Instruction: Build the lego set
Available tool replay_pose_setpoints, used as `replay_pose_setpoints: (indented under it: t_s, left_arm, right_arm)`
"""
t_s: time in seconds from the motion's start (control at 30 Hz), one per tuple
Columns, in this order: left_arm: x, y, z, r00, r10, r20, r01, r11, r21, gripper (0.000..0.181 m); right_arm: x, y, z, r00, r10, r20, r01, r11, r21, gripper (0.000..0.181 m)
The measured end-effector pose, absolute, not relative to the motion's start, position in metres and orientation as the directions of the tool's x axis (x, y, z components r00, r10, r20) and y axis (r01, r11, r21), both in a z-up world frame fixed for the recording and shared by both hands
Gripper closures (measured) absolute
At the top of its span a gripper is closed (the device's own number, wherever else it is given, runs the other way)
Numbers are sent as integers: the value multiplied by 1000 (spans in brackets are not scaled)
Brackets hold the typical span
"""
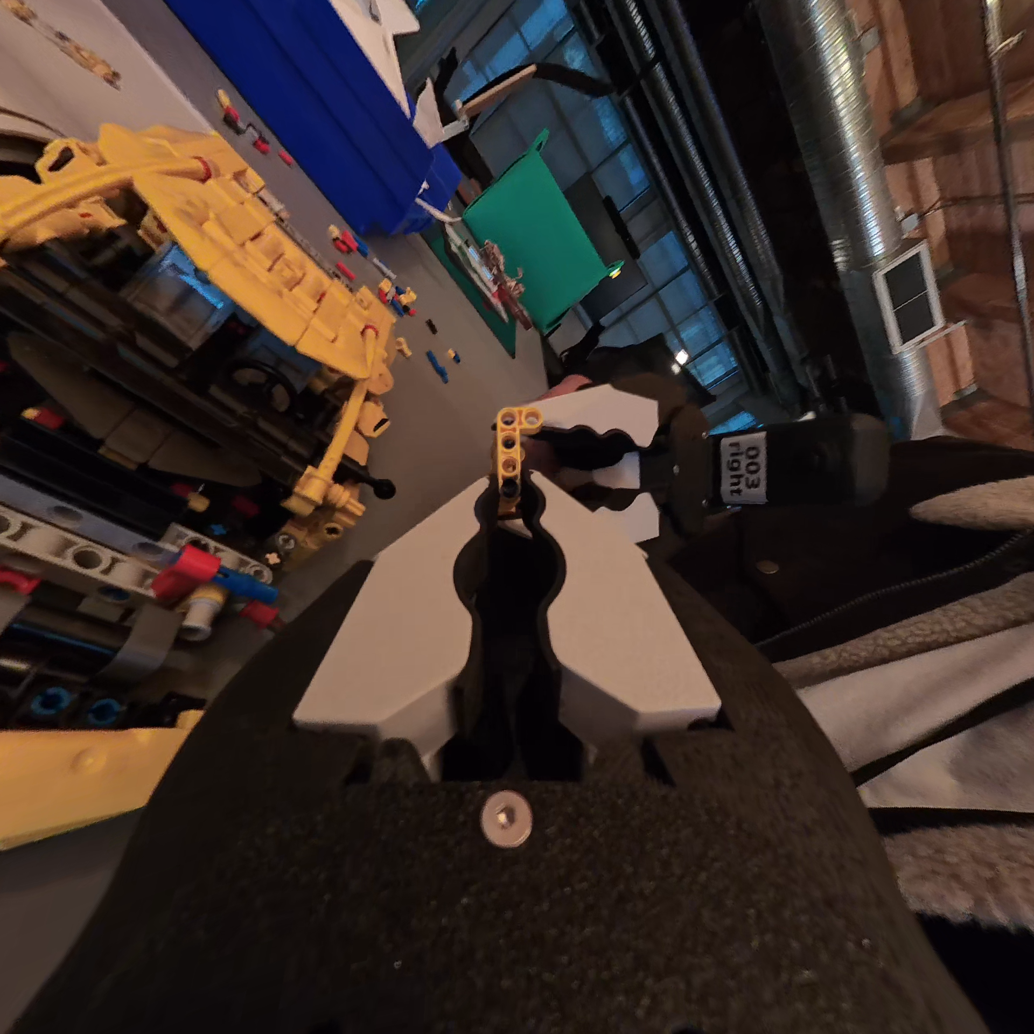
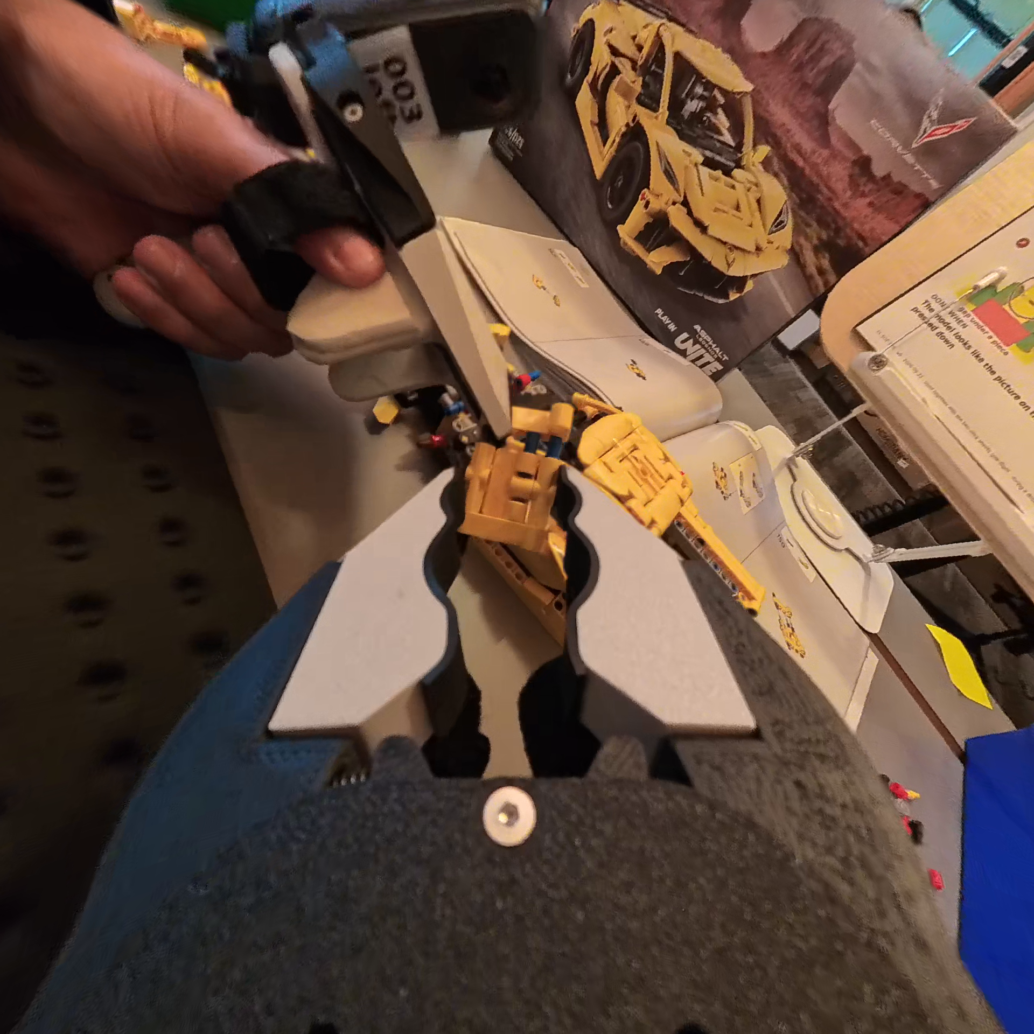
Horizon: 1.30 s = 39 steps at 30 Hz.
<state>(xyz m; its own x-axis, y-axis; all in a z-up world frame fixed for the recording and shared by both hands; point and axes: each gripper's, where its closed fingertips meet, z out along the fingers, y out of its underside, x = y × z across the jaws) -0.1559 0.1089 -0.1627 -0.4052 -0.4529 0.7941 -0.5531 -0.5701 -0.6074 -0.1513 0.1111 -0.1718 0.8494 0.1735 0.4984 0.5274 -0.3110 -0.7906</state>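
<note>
My left gripper [image 1: 508,492] is shut on the lower end of a yellow L-shaped beam with holes [image 1: 509,447] and holds it upright in the air. My right gripper [image 1: 551,450] comes in from the right, level with the beam's short top arm, its jaws a little apart. In the right wrist view my right gripper [image 2: 509,475] is open, and yellow sub-assemblies [image 2: 515,503] lie on the table beyond its tips. The left gripper [image 2: 498,425], held by a hand [image 2: 140,168], points down there; I cannot pick out the beam in this view.
A large yellow and black car model [image 1: 196,252] stands at the left. Loose small pieces [image 1: 391,291] lie on the grey table, with a blue bin [image 1: 313,100] behind. The set's box [image 2: 727,168], an open instruction booklet [image 2: 587,335] and a sheet on a stand [image 2: 951,347] are at the right. The tips of both grippers are at nearly the same place.
</note>
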Motion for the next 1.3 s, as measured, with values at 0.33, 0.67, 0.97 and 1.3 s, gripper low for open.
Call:
replay_pose_setpoints:
  t_s: [0.33, 0.67, 0.97, 1.3]
  left_arm:
    - [-156, 105, -183, -357, -633, 687, -590, -418, -691, 174]
    - [-155, 103, -178, -395, -650, 649, -574, -377, -727, 157]
    - [-155, 108, -168, -420, -616, 666, -534, -426, -730, 171]
    - [-156, 108, -181, -378, -684, 624, -569, -360, -739, 174]
  right_arm:
    - [-149, 111, -190, 813, 214, 542, 581, -381, -720, 151]
    - [-151, 113, -184, 804, 204, 559, 593, -336, -731, 150]
    - [-157, 112, -183, 792, 225, 568, 610, -310, -729, 150]
    - [-159, 113, -193, 800, 250, 546, 600, -336, -726, 150]
